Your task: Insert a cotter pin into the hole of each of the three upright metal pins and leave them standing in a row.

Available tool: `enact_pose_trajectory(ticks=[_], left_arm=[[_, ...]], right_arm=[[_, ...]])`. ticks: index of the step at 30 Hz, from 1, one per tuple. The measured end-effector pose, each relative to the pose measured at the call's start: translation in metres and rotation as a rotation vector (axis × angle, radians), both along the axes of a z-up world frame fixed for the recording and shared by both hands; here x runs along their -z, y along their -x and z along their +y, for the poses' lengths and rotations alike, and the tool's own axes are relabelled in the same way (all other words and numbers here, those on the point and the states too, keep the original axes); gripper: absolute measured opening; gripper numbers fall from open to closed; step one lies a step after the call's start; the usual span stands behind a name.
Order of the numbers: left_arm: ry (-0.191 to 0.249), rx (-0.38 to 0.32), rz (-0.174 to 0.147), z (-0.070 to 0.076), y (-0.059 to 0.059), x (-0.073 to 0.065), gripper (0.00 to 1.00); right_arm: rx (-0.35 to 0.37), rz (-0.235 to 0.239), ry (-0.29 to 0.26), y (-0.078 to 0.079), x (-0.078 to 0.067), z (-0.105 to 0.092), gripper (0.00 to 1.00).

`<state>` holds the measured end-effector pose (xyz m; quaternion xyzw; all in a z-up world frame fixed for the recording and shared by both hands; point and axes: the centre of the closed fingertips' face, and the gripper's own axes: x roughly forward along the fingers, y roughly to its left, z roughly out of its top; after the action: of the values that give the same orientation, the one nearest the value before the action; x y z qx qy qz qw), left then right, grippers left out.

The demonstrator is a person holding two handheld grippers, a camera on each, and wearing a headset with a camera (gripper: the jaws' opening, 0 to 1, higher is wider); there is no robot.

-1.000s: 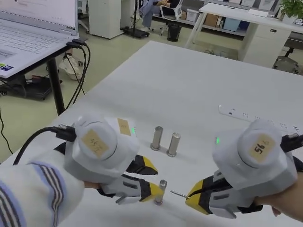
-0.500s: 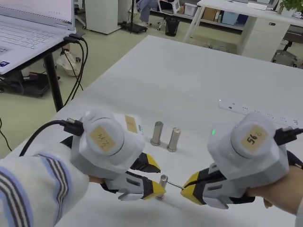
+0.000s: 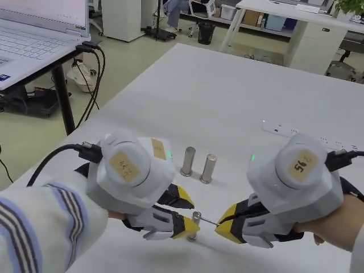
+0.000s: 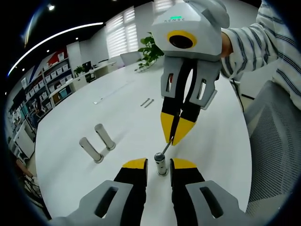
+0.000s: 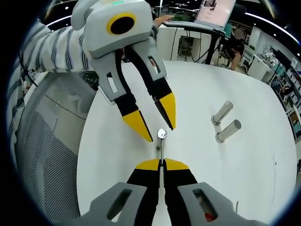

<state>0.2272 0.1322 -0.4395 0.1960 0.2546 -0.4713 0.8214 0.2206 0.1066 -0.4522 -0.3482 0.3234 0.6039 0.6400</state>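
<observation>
The cotter pin (image 3: 208, 221) was apart from the near pin (image 3: 196, 217) a second ago. Now its tip meets that pin's head, so the first insertion looks just begun. The right gripper (image 3: 223, 223) has its jaws clenched on the cotter pin, which lies roughly level, its long axis pointing to 9 o'clock. The left gripper (image 3: 188, 214) has its jaws released, straddling the upright near pin on the counter (image 3: 239, 102). At 12 o'clock the far pins (image 3: 188, 161) stand side by side and look bare.

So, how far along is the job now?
Done: seemingly nothing yet. In hand: the near metal pin stands between the jaws of the left gripper; the right gripper holds a cotter pin at its head. Remaining: that insertion, then the two far metal pins, standing bare.
</observation>
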Motion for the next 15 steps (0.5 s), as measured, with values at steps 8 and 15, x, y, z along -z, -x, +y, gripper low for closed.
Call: enact_pose_trajectory(ticks=[8,15], left_arm=[[0.003,0.028,0.005,-0.003,0.001,0.003,0.06],[-0.004,0.037,0.006,-0.004,0.000,0.005,0.06]], right_arm=[[-0.052,-0.013,-0.004,0.000,0.001,0.008,0.00],[-0.133,-0.041,-0.031,0.001,0.002,0.022,0.00]])
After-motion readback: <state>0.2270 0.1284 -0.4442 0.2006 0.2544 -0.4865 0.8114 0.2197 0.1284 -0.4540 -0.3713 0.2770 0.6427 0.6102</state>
